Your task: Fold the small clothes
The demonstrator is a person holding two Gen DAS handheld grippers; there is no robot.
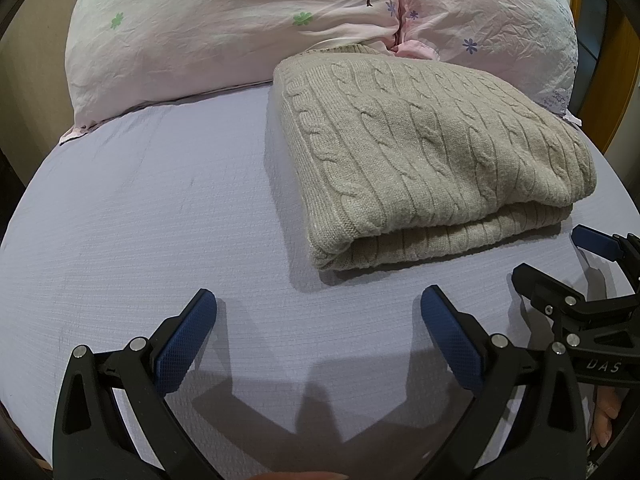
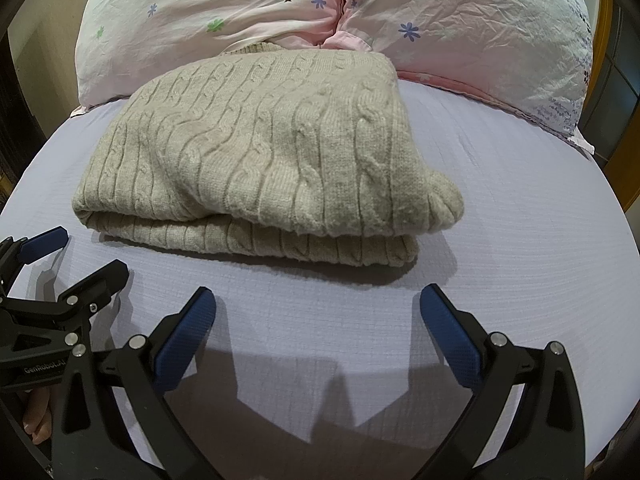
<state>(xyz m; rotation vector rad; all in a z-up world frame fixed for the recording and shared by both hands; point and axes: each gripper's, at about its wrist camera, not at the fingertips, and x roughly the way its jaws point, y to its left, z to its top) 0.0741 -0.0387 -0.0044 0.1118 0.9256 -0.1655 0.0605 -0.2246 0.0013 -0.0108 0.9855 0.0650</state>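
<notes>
- Sweater (image 1: 424,152): beige cable knit, folded into a thick rectangular bundle; lies on the sheet (image 1: 140,220) in the upper right of the left wrist view and centre to upper left of the right wrist view (image 2: 260,148); two stacked layers show along its near edge; its far edge reaches the pillows, contact there cannot be confirmed.
- Left gripper (image 1: 318,300): low in its own frame, jaws spread wide, nothing between the blue pads (image 1: 184,344); sits above bare sheet, apart from the sweater's near edge; also seen at the lower left of the right wrist view (image 2: 76,256), jaws parted there too.
- Right gripper (image 2: 318,300): low in its own frame, jaws spread wide, empty; above bare sheet, near the sweater's front fold, not touching; visible at the right edge of the left wrist view (image 1: 560,256).
- Two pillows (image 1: 240,20): pink with flower and tree print, side by side across the top of both frames (image 2: 460,24).
- Sheet: pale lilac, fine ribbed texture (image 2: 520,240); gripper shadows fall at bottom centre.
</notes>
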